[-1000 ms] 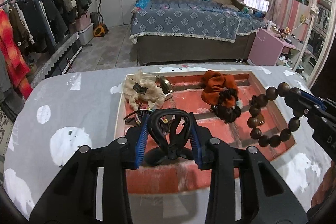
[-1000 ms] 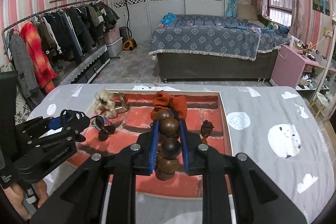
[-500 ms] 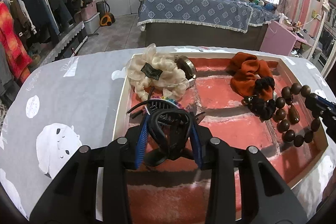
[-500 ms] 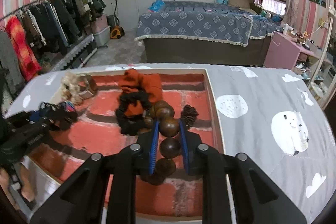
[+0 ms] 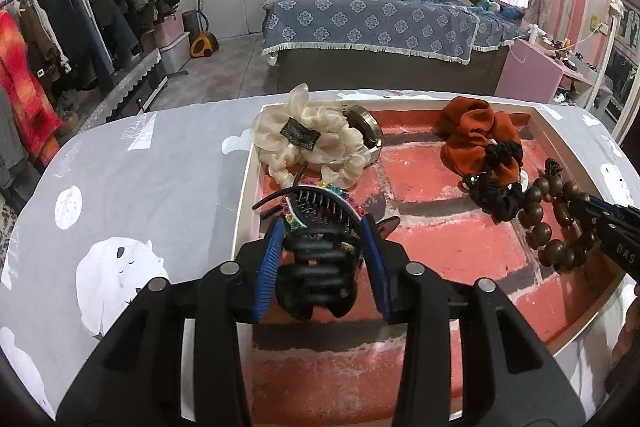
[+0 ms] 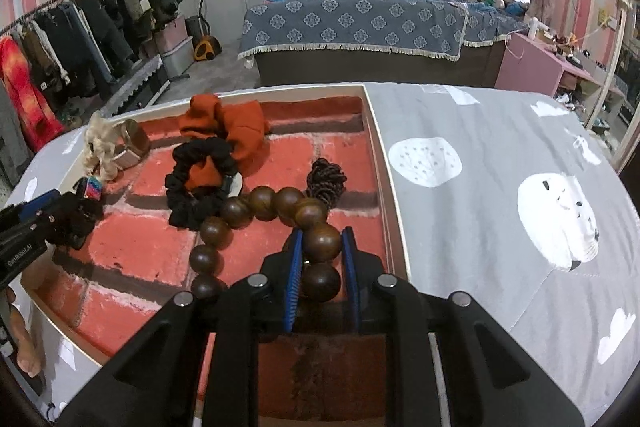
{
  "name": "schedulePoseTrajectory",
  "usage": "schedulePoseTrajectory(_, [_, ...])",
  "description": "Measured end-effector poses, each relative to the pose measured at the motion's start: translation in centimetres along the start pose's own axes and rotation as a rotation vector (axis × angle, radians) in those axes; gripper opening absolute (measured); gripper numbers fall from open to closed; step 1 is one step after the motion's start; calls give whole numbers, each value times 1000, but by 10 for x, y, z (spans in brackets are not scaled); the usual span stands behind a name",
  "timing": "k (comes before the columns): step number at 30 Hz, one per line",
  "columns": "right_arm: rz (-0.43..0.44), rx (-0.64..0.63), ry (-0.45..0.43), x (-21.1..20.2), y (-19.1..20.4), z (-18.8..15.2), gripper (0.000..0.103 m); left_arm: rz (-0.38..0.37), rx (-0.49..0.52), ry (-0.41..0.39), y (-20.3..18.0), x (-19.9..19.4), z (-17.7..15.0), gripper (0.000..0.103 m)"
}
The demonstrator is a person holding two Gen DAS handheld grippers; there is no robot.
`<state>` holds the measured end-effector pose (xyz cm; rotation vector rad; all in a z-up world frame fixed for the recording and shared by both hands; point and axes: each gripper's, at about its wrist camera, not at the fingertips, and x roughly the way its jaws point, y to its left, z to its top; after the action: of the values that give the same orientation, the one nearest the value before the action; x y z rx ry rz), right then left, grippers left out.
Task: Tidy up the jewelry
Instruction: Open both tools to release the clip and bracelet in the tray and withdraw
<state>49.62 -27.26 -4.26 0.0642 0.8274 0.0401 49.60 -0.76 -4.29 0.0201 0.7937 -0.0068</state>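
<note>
A white-rimmed tray with a red brick-pattern floor lies on the grey table. My left gripper is shut on a black hair claw clip, low over the tray's near left part, above a colourful beaded band. My right gripper is shut on a brown wooden bead bracelet, whose loop lies on the tray floor by the right wall; it also shows in the left wrist view. The bracelet's dark tassel rests beside it.
In the tray lie a cream scrunchie, a round metal tin, an orange scrunchie and a black scrunchie. The table has a grey cloth with white prints. A bed and a clothes rack stand behind.
Both grippers have come down into the tray. The bead bracelet, hanging in the air before, now lies on the tray floor. The claw clip sits lower over the beaded band.
</note>
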Motion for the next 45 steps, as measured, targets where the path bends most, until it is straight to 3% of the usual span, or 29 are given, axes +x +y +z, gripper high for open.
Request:
schedulePoseTrajectory(6, [-7, -23, -7, 1, 4, -1, 20, 6, -5, -6, 0, 0, 0, 42])
schedulePoseTrajectory(17, [-7, -40, -23, -2, 8, -3, 22, 12, -17, -9, 0, -1, -1, 58])
schedulePoseTrajectory(18, [-5, -40, -25, -3, 8, -3, 24, 10, -19, -9, 1, -1, -1, 60])
schedulePoseTrajectory(21, [0, -42, -41, -9, 8, -2, 52, 14, -26, -25, 3, -6, -1, 69])
schedulePoseTrajectory(23, [11, -41, -63, -18, 8, -1, 55, 10, -29, -31, 4, -10, -2, 76])
schedulePoseTrajectory(25, [15, -38, -79, -25, 8, -1, 67, 7, -31, -40, 4, -15, -2, 83])
schedulePoseTrajectory(28, [9, -38, -103, -40, 7, -2, 76, 11, -33, -66, 6, -27, -4, 90])
schedulePoseTrajectory(34, [5, -37, -128, -68, 1, -13, 87, -4, -39, -86, 15, -56, -15, 96])
schedulePoseTrajectory(45, [-20, -88, -126, -129, -10, -74, 89, -36, -47, -64, 33, -110, -69, 98])
